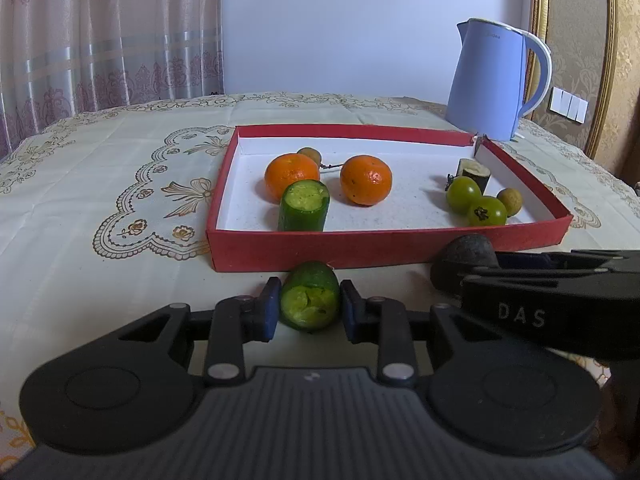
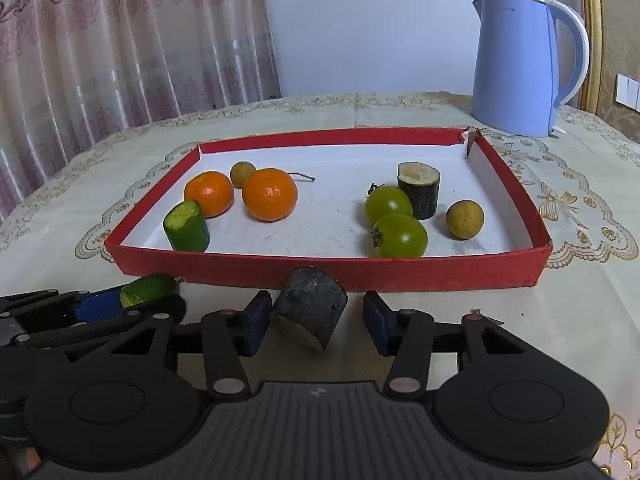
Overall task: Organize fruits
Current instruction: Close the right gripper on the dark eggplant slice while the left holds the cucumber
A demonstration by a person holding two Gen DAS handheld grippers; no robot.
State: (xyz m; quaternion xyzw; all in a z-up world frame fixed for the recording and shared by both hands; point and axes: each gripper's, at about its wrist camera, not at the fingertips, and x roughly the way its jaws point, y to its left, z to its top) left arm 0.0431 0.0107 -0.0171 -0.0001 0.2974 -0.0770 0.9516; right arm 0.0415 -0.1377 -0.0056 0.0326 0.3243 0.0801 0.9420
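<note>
Nearest in the left wrist view, the left gripper (image 1: 310,307) has its blue pads on both sides of a green cucumber piece (image 1: 310,300); whether they press it or only flank it cannot be told. The piece lies on the tablecloth (image 1: 100,184) with its cut face toward the camera and its long axis running away toward the tray wall. The right gripper (image 2: 316,318) stands open around a dark sugarcane piece (image 2: 310,306), which lies tilted with its pale cut end toward the camera; the left pad is at its side, the right pad stands apart from it.

Both pieces sit just outside the near wall of the red tray (image 2: 240,270), leaving only a narrow strip of cloth between grippers and wall. Inside, on the left, an upright cucumber stub (image 2: 187,226), two oranges (image 2: 270,194) and a longan (image 2: 242,174); on the right, two green tomatoes (image 2: 400,236), an upright sugarcane stub (image 2: 419,190) and another longan (image 2: 465,219). The middle of the tray floor is bare.

Beyond the far right corner stands a blue kettle (image 2: 516,68), then curtain (image 2: 120,48) and wall
</note>
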